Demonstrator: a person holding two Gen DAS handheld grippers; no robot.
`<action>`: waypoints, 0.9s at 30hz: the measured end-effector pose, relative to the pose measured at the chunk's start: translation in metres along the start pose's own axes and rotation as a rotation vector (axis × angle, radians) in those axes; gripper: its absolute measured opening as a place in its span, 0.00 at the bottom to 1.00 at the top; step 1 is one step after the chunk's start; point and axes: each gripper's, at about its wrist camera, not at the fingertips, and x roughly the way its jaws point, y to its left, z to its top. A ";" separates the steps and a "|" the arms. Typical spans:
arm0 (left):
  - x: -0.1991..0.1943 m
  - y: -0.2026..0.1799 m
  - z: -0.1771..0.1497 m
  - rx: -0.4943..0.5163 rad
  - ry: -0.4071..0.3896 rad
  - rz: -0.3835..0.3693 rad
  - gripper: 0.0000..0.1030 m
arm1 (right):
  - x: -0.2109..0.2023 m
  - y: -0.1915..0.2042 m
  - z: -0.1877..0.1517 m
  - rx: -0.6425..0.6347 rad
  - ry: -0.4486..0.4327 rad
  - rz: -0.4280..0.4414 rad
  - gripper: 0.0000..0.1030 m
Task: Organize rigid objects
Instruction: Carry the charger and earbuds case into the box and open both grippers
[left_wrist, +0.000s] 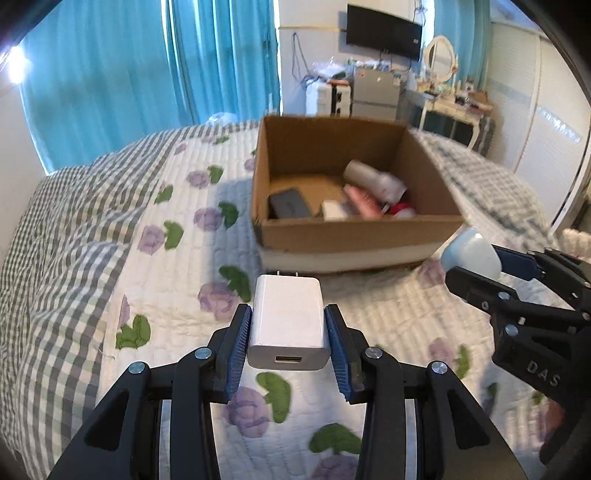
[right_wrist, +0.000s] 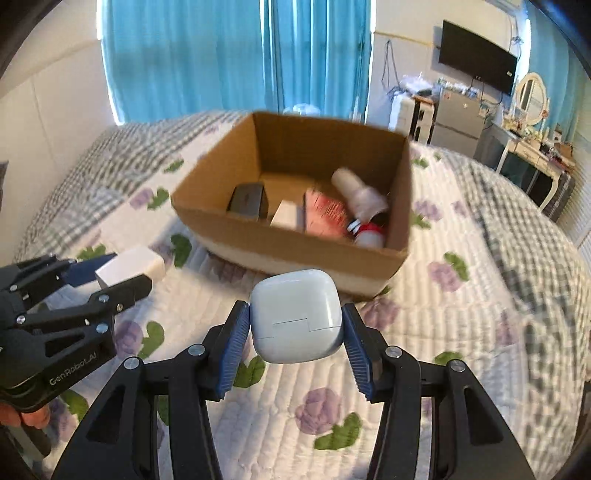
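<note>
My left gripper (left_wrist: 288, 321) is shut on a white USB wall charger (left_wrist: 287, 321) and holds it above the bed, short of the open cardboard box (left_wrist: 354, 232). My right gripper (right_wrist: 295, 325) is shut on a white earbud case (right_wrist: 295, 317), also held above the bed in front of the box (right_wrist: 295, 251). Each gripper shows in the other's view: the right one (left_wrist: 476, 266) at the right with the case (left_wrist: 471, 253), the left one (right_wrist: 122, 275) at the left with the charger (right_wrist: 129, 267). The box holds a dark case (left_wrist: 290, 204), a small white box (left_wrist: 334, 210), a pink item (left_wrist: 364, 201) and a white bottle (left_wrist: 373, 177).
The box stands on a quilted bed cover (left_wrist: 177, 295) with purple flowers and a grey check border. Blue curtains (left_wrist: 147, 62) hang behind the bed. A small fridge (left_wrist: 375, 92), a dressing table with mirror (left_wrist: 443, 99) and a wall TV (left_wrist: 384, 31) stand beyond.
</note>
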 end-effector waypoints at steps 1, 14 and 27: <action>-0.005 -0.002 0.005 0.001 -0.011 -0.009 0.40 | -0.003 0.002 0.002 0.000 -0.009 -0.004 0.49; 0.005 -0.021 0.111 0.082 -0.169 -0.012 0.40 | -0.040 -0.038 0.086 -0.012 -0.171 -0.032 0.49; 0.134 -0.034 0.141 0.132 -0.028 -0.022 0.40 | 0.040 -0.073 0.127 -0.013 -0.126 -0.032 0.49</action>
